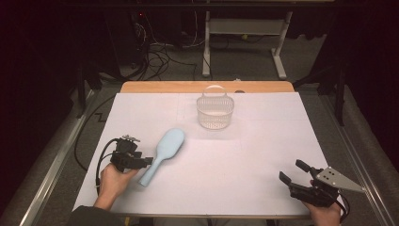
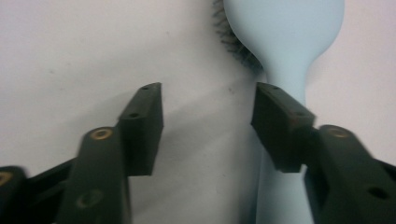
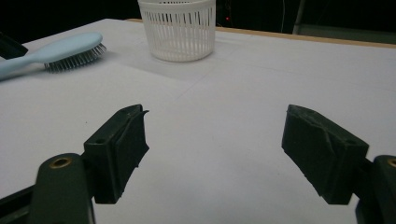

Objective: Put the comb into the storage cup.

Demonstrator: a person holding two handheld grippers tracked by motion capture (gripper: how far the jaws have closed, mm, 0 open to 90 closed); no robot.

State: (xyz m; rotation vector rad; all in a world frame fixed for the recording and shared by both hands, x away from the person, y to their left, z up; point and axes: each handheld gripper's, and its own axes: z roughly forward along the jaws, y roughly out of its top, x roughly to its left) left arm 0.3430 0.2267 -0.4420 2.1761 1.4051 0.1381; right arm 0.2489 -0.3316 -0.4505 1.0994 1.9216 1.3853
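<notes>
white table sheet [image 1: 244, 160]; blue hairbrush [image 1: 162, 155] lying outside white basket [image 1: 215, 112], unplaced. left gripper [image 1: 146, 161] spread, nothing pinched; right gripper [image 1: 294, 172] spread, idle.

The hairbrush [image 1: 163, 155] was laid flat on the counter [image 1: 235, 188], left of its middle, with its head turned toward the far side and its handle toward the near edge. The basket [image 1: 215, 112] was stood upright behind it and to its right, well apart, near the far edge. The left gripper [image 1: 141, 162] was placed just beside the handle, on its left. The right gripper [image 1: 292, 172] was kept at the near right corner, well apart from both.
</notes>
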